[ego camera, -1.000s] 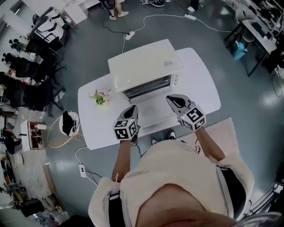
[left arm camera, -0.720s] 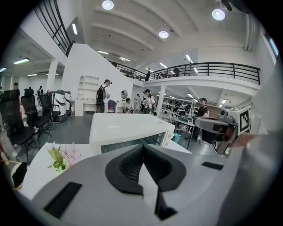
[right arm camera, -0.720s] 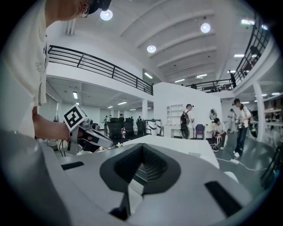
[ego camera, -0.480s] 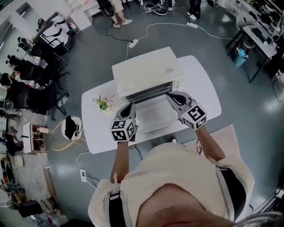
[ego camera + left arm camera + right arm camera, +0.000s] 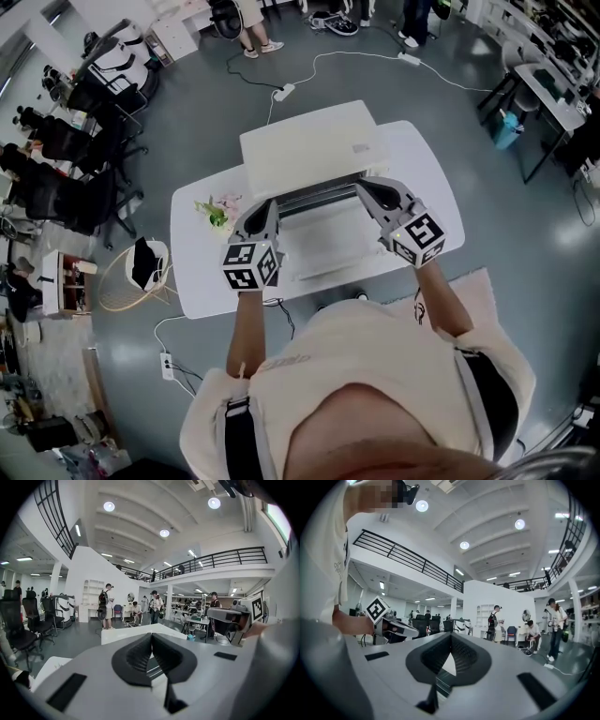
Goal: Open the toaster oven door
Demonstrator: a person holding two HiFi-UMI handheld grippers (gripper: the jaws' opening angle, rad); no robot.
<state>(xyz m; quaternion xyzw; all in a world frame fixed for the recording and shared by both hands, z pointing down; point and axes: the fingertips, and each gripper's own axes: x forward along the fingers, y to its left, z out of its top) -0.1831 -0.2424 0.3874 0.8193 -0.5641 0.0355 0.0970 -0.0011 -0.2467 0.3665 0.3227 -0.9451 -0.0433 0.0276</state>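
The cream toaster oven (image 5: 309, 150) stands on the white table (image 5: 202, 272). Its door (image 5: 323, 239) lies folded down flat in front of the open cavity. My left gripper (image 5: 266, 206) is held up at the oven's front left corner, jaws shut on nothing. At the front right corner my right gripper (image 5: 365, 188) is also shut and empty. In the left gripper view the jaws (image 5: 151, 637) meet at their tips over the pale oven top (image 5: 131, 633). The right gripper view shows its jaws (image 5: 450, 637) closed likewise, with the left gripper (image 5: 393, 627) beyond.
A small bunch of flowers (image 5: 214, 208) lies on the table left of the oven. On the floor are a power strip (image 5: 281, 92) with cables, a round basket (image 5: 141, 267) and a pale rug (image 5: 478, 281). Office chairs (image 5: 56, 187) crowd the left side.
Both grippers have risen and moved forward and apart, from over the lowered door to the oven's front corners. The door has stayed down.
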